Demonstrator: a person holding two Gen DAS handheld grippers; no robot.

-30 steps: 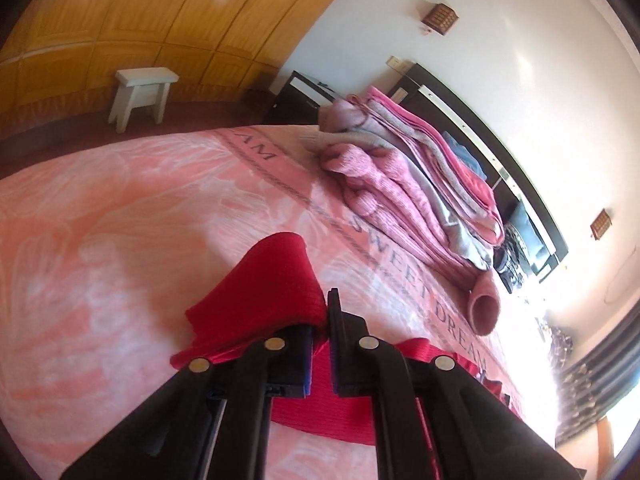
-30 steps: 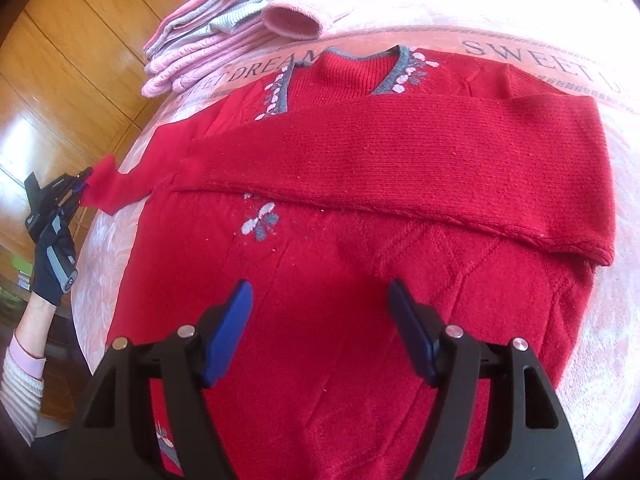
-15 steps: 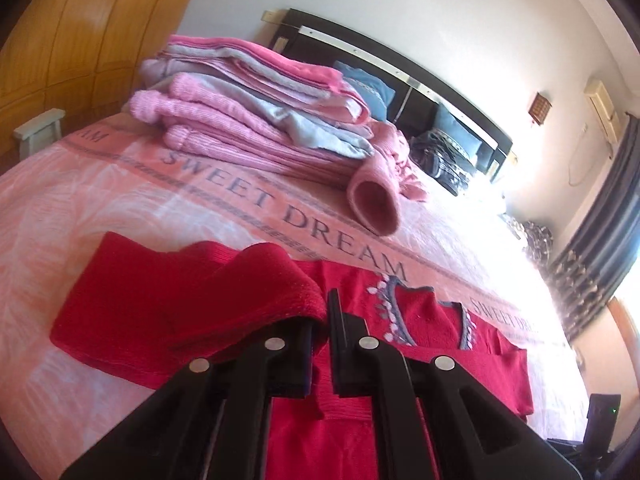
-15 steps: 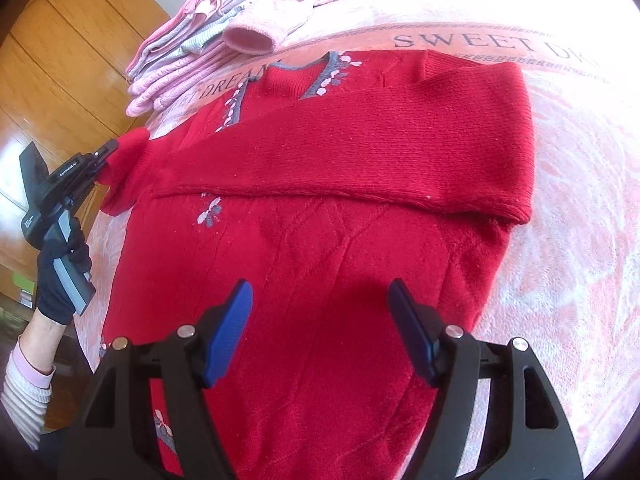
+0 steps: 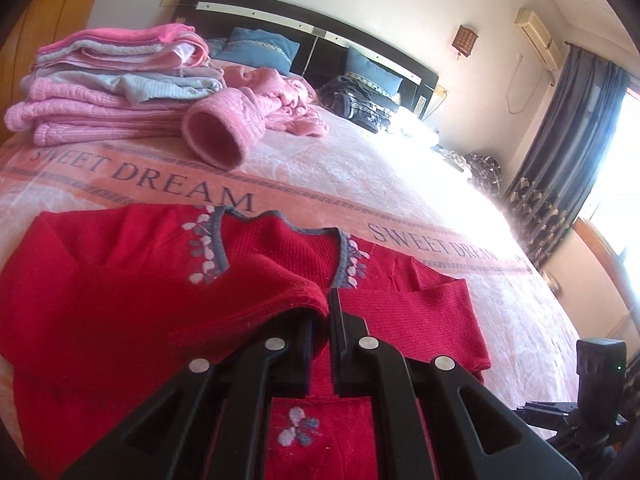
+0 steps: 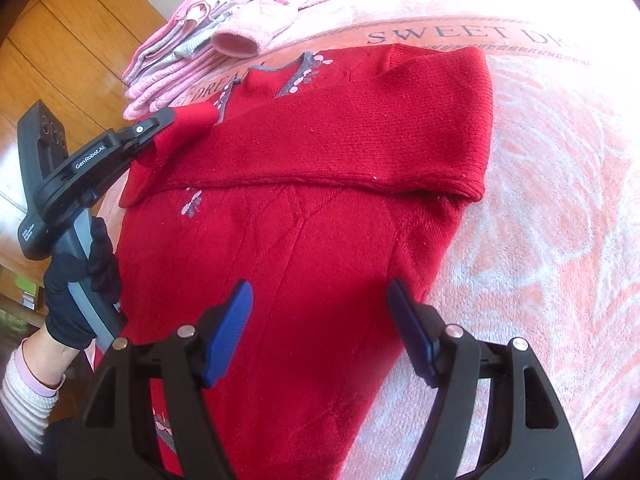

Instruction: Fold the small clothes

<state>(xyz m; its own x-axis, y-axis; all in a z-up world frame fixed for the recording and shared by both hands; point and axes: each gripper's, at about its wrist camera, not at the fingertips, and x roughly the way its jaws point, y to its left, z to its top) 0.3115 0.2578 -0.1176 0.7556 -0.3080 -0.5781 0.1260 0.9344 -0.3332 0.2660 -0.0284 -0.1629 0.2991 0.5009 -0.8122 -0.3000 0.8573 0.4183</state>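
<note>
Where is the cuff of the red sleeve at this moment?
The sleeve cuff is pinched in the left gripper, at the left of the right wrist view, lifted over the red sweater just beside its grey neckline.

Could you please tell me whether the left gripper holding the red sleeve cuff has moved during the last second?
Yes. The left gripper has carried the red knitted sleeve cuff inward from beyond the sweater's edge to beside its grey-trimmed neckline.

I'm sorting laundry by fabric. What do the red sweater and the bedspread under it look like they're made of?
The red sweater looks like a matte, ribbed wool or acrylic knit: rows of stitches and light lint specks show, though the fibre can't be told. The bedspread looks like a plush, fleecy blanket, probably synthetic: its pink-and-white pattern has a soft, fuzzy nap.
</note>
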